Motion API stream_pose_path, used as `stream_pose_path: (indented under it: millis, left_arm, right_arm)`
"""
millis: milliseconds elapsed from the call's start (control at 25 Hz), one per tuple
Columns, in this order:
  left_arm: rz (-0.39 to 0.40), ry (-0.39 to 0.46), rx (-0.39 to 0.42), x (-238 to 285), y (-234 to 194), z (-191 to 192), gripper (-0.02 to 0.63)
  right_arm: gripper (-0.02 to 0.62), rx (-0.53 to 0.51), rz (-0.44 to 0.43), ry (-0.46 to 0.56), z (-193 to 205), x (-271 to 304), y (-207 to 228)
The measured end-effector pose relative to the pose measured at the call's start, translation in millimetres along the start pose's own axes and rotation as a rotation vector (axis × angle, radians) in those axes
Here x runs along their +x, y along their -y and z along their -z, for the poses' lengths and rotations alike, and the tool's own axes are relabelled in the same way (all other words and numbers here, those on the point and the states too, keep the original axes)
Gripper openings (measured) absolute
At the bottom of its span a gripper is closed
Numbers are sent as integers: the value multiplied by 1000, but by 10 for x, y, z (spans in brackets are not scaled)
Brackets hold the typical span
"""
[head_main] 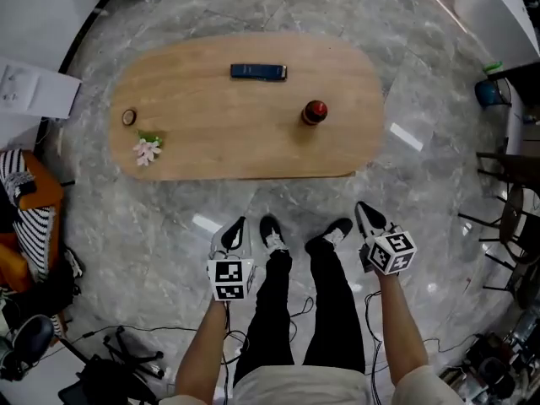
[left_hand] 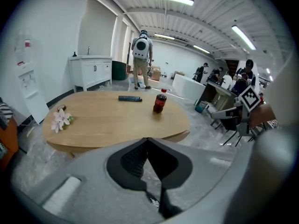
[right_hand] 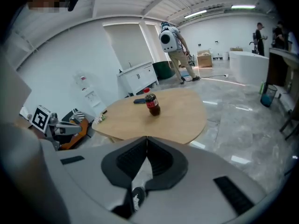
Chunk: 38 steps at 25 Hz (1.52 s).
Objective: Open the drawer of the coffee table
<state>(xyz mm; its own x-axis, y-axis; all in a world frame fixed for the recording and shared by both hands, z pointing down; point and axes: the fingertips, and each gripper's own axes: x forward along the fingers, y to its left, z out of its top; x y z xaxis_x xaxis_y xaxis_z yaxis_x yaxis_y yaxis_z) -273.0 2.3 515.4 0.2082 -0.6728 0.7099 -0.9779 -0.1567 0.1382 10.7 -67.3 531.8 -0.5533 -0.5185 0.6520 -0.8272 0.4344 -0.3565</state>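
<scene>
The oval wooden coffee table [head_main: 211,142] stands on the marble floor ahead of me; its top also fills the middle of the left gripper view [left_hand: 107,125] and the right gripper view [right_hand: 180,118]. No drawer shows in any view. My left gripper [head_main: 239,223] hangs shut and empty short of the table's near edge, left of my feet. My right gripper [head_main: 363,207] is also shut and empty, to the right of my feet. In the left gripper view [left_hand: 147,139] and the right gripper view [right_hand: 146,138] the jaw tips meet with nothing between them.
On the table lie a dark remote [head_main: 258,72], a cola bottle [head_main: 315,112], a pink flower [head_main: 147,149] and a small round thing [head_main: 129,117]. A striped bag on an orange seat [head_main: 29,197] is left. Chairs [head_main: 506,226] stand right. Cables [head_main: 126,344] lie near my feet.
</scene>
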Motion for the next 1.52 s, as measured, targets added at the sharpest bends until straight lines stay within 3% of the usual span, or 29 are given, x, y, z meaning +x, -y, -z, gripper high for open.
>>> stream_pose_path:
  millis: [240,480,640,960,1160,1520]
  left_arm:
    - [-56,-17,-49,556,-94,542,9]
    - [-55,-40,64,884,-309,722,9]
    - [-54,-36,27,1043,-502,869,11]
    - [-51,-113,135,1415,-494,1187,13]
    - [-39,-134,128,1575,-515,1249,88]
    - [-57,-187,212,1857,-811,1185,205]
  right_arm:
    - [17,-121,-7,-24,288,259,298]
    - [17,-224,12,-77,454,432,606]
    - [18,-264,31,-95,597,650,782]
    - [108,-264,67,-102,875,921,1011]
    - [124,-285,51,-129,976,1048,1101]
    - [197,-375,44,-218,931,1212,1245]
